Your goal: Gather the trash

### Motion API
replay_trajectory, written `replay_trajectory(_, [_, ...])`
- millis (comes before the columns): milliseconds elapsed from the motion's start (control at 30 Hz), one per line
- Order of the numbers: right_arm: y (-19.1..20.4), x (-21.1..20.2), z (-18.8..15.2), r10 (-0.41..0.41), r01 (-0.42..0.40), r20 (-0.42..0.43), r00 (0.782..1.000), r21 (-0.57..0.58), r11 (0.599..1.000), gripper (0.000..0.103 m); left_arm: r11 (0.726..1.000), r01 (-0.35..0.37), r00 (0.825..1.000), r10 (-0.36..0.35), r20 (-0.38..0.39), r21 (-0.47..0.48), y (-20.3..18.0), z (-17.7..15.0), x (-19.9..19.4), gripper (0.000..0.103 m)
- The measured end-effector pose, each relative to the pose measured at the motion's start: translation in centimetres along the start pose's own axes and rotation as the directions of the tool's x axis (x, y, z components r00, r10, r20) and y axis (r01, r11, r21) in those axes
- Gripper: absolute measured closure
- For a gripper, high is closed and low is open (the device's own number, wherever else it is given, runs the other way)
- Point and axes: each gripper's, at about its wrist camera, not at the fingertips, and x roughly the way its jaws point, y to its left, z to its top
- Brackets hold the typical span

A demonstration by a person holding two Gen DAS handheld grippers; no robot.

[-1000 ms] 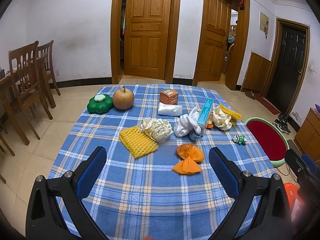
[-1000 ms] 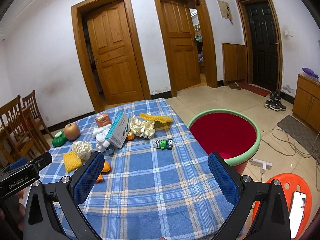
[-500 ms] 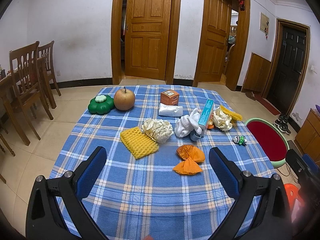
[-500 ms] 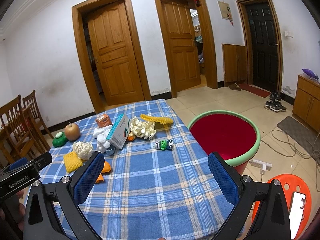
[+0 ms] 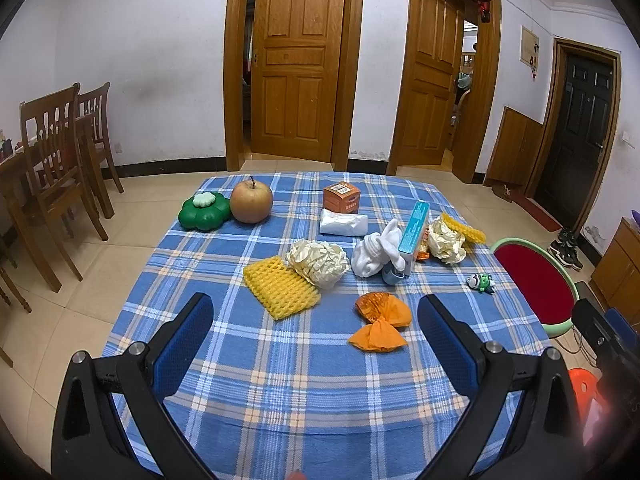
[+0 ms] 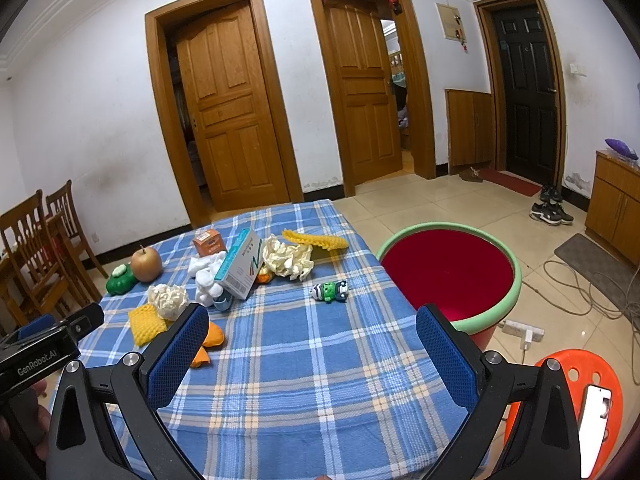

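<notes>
Trash lies on the blue plaid table [image 5: 304,380]: an orange wrapper [image 5: 382,322], a yellow foam net [image 5: 280,286], a crumpled cream paper ball [image 5: 318,262], white tissue [image 5: 378,252], a second paper ball [image 5: 446,238] and a second yellow net [image 6: 316,239]. A red bin with a green rim [image 6: 448,276] stands right of the table. My left gripper [image 5: 314,320] is open and empty, above the table's near part. My right gripper [image 6: 312,330] is open and empty, above the table's right part.
An apple [image 5: 251,202], a green flower-shaped container [image 5: 204,210], an orange box [image 5: 341,197], a teal box [image 5: 414,230], a white packet [image 5: 343,224] and a small toy [image 6: 331,290] also sit on the table. Chairs [image 5: 60,152] stand left. An orange stool [image 6: 580,404] is right.
Both grippers have stayed open and almost still; the views have shifted only very slightly.
</notes>
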Motion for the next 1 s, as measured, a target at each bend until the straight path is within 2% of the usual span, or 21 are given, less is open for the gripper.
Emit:
replay_trajectory(233, [0.2,0.1,0.1,0.002,-0.002,-0.005,1.0,0.0,1.0,0.0,1.0,-0.001,1.0,0.001,-0.003,0.002,0.0,0.0,0.0,0.002])
replay_trajectory(467, [0.4,0.8,0.6,0.0,0.0,-0.021,1.0,-0.004,1.0,0.0,1.0,-0.011,1.0,0.012,-0.023,0.001,0.6,1.3,0.5,0.002])
replay_trajectory(800, [0.7,4.1,1.8,-0.006,0.005,-0.077,0.997,-0.008,1.0,0.0,1.0,-0.028,0.998,0.028,-0.063,-0.003,1.3,2.8,4.3,0.002])
replay_trajectory(1000, [0.8,7.7,2.4,-0.028,0.026,-0.141,0.99,-0.016,1.0,0.0,1.0,-0.019,0.994,0.02,-0.103,0.008,2.0,3.6,7.5,0.002])
